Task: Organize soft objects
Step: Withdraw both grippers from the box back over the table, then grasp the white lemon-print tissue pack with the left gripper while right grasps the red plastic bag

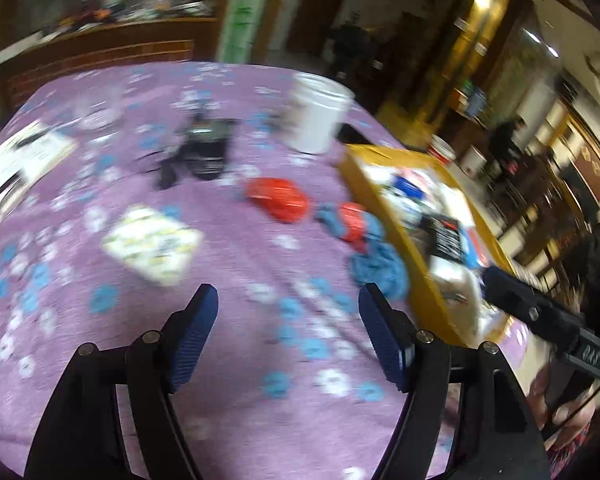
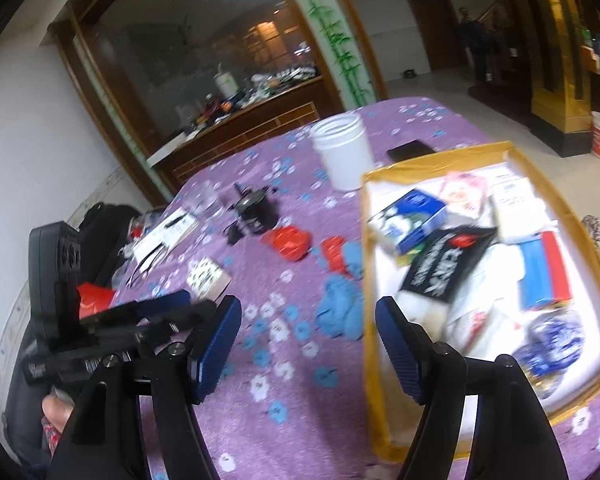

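Purple flowered cloth covered the whole table (image 2: 284,432), and most loose soft stuff sat toward its right side, hard by the yellow-rimmed box (image 2: 365,264). Box was already loaded with packets and wrapped goods, so it read as the collection bin; that would explain why the blue cloth (image 2: 340,312) and the red-and-blue bundle (image 2: 338,254) lay bunched just beside its left wall, staged for the drop. Red bag (image 2: 290,242) lay a bit further in toward table centre, near a dark gadget with cords (image 2: 254,214). White bucket (image 2: 342,152) stood upright past the box's far corner, a flat black item just beside it. Patterned packet (image 1: 152,242) lay alone mid-table, well apart from the rest. Left gripper (image 1: 288,330) hung over bare cloth at the near edge, jaws spread wide, nothing between them. Right gripper (image 2: 308,346) likewise gaped with nothing in it, straddling the box's left wall with the blue cloth just ahead of its tips. Both views were motion-smeared, so fine detail was unreliable. Room for moving: the near strip of table was open, a clean approach to the blue cloth from the near edge. My read was the tight spot would be the box wall, which a finger could clip on closing. The two tools also sat close together at the near edge.
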Action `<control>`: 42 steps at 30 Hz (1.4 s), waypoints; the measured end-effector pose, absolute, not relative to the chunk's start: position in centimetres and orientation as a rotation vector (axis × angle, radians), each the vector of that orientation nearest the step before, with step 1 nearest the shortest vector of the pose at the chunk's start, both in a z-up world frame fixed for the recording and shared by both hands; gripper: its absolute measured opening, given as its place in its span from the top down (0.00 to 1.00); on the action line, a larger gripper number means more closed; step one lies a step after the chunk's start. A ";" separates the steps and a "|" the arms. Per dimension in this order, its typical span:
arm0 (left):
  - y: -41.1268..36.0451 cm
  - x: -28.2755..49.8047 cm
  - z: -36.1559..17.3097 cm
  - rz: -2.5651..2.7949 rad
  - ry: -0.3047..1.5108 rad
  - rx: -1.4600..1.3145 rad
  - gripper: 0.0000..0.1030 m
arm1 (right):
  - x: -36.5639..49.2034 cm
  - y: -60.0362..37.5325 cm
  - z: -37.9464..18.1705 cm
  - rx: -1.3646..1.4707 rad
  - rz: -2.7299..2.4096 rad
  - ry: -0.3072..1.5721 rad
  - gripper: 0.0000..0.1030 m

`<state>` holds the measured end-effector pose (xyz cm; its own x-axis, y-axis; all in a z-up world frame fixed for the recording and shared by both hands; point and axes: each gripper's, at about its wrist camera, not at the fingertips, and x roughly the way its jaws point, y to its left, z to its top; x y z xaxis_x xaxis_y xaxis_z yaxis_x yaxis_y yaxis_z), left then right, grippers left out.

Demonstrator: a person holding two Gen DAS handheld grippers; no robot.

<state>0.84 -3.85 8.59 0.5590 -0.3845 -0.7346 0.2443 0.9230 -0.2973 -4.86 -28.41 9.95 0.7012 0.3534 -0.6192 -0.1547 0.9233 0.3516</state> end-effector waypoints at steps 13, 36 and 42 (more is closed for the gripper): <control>2.9 8.4 3.9 0.010 1.103 -0.440 0.29 | -4.6 -27.1 7.5 0.292 0.333 0.788 0.30; 1.0 6.5 1.4 -0.123 1.097 -0.130 0.44 | -3.1 -26.4 7.3 0.278 0.333 0.817 0.30; 0.6 6.3 1.1 -0.141 1.046 -0.089 0.44 | 2.1 -23.0 7.8 0.277 0.333 0.859 0.30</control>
<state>6.30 0.58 1.11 0.4928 -0.1586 -0.8556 0.0738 0.9873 -0.1405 2.13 -23.00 7.75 0.6077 0.3938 -0.6896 -0.1739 0.9133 0.3683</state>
